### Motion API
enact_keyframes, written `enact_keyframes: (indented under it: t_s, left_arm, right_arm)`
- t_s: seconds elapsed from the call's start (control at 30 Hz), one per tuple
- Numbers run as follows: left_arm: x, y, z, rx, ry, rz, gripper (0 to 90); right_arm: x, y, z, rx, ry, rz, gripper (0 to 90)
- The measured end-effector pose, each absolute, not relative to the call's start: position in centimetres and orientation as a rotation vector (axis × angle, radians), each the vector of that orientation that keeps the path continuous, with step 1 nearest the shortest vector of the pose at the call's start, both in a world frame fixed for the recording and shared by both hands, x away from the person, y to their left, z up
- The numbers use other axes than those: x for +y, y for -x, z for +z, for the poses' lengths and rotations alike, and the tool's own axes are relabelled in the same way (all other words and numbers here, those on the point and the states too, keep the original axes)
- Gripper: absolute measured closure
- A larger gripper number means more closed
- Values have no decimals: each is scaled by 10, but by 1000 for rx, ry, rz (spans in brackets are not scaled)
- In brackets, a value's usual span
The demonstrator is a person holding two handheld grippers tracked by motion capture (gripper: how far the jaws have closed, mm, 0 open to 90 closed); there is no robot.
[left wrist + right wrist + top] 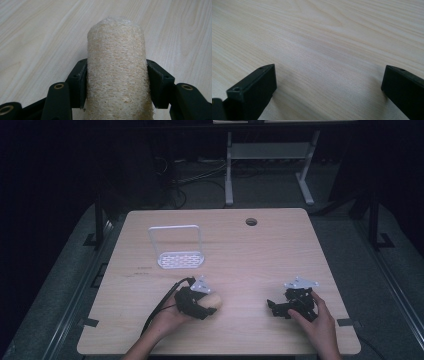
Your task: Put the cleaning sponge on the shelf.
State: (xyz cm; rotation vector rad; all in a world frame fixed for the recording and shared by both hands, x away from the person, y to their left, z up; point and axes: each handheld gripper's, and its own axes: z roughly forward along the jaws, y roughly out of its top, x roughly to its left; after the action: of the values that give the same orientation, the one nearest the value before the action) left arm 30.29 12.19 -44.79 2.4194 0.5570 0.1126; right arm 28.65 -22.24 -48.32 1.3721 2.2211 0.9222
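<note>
Loofah sponge [116, 67] lies on the wooden table [260, 255], near its front edge, left of centre, pinched between the left gripper's [116, 85] jaws. The right gripper [329, 87], well apart from it, rests with jaws spread over bare wood.

Bare tabletop [260, 255] around both hands; sole obstacle, white wire rack [176, 246] far-left.

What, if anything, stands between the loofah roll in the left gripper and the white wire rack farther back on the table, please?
Nothing visible does. The beige fibrous loofah roll sits clamped in the left gripper, and only bare light wooden table lies between it and the white wire rack.
</note>
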Motion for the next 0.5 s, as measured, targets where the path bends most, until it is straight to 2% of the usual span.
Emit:
enact_keyframes:
  t_s: [0.5]
  left_arm:
    - [133, -307, -438, 551, -2387, 114, 415]
  right_arm:
    - [-223, -287, -483, 2225, -1366, 924, 0]
